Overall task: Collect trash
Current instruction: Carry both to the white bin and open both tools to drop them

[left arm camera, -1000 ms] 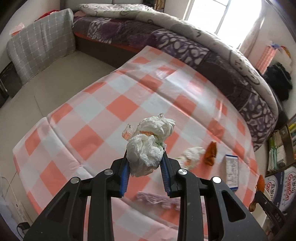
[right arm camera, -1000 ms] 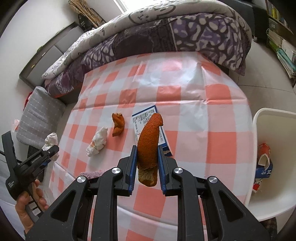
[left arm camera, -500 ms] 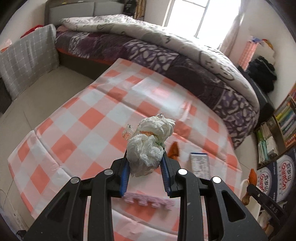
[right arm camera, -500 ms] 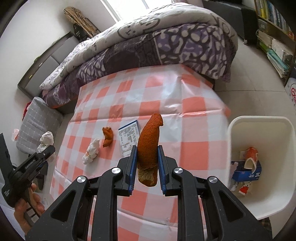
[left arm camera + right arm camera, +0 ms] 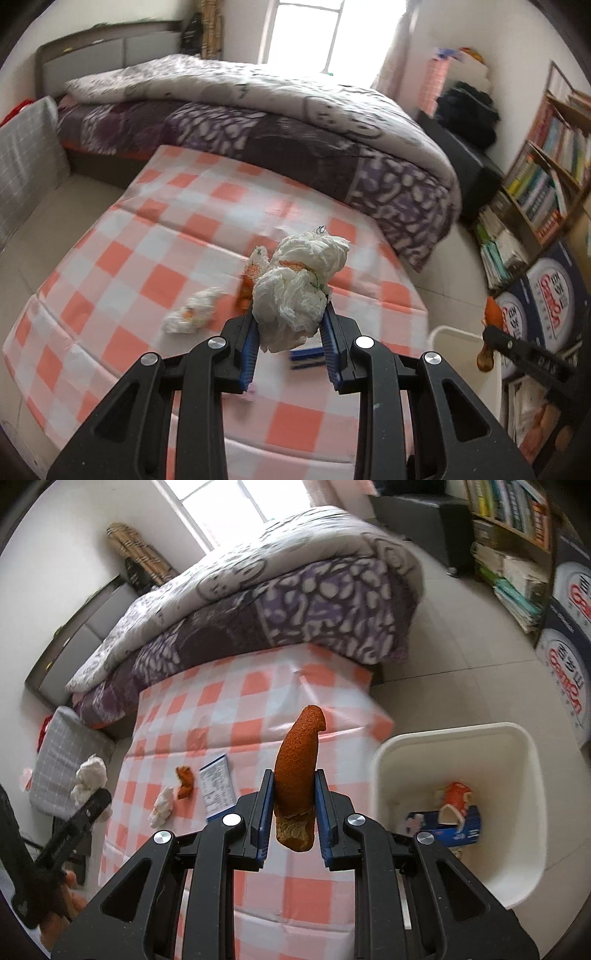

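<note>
My left gripper (image 5: 289,338) is shut on a crumpled white tissue wad (image 5: 295,291), held above the checked table (image 5: 155,236). My right gripper (image 5: 292,808) is shut on an orange peel strip (image 5: 297,771), held above the table's right edge beside the white trash bin (image 5: 509,849). The bin holds a blue box (image 5: 447,830) and a red-white scrap (image 5: 456,794). On the table lie a small tissue wad (image 5: 192,312), an orange peel piece (image 5: 184,781) and a blue-edged box (image 5: 218,784). The left gripper with its tissue also shows in the right wrist view (image 5: 90,775).
A bed with a purple quilt (image 5: 295,125) borders the table's far side. A bookshelf (image 5: 535,184) and printed cartons (image 5: 546,310) stand at the right. A grey checked cushion (image 5: 22,162) leans at the left. The bin's rim (image 5: 454,332) is off the table's right end.
Both grippers have swung to the right with their loads. The bin has come more fully into the right wrist view and its rim has entered the left wrist view.
</note>
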